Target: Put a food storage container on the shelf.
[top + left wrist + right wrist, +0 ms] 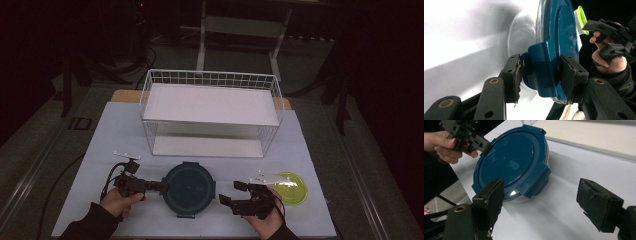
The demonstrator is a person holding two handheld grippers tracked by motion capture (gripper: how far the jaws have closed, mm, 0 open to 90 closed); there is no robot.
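- The left gripper is lying level at the left edge of the blue round container, its jaws closing on one of the lid's side clasps
- In the left gripper view its pads are standing on either side of that blue clasp, pressing against it, so the jaws are sitting at a middling width, filled by the clasp
- The person's left hand is wrapping the gripper's body, coming in from the bottom left of the high view
- The right gripper is hovering just to the right of the container, with its jaws gaping wide and nothing between them
- In the right gripper view its two pads are standing well apart over bare table, with the container lying beyond them and a lid clasp facing toward the gap
- The right hand is holding that gripper from the bottom edge of the high view
- The container is resting on the white table, near the front edge, between the two grippers, with its blue lid on and a clear body showing beneath the lid
- A yellow-green lid is lying flat on the table just behind the right gripper, apart from the container
- A white wire basket shelf is standing farther back on the table, well apart from both grippers
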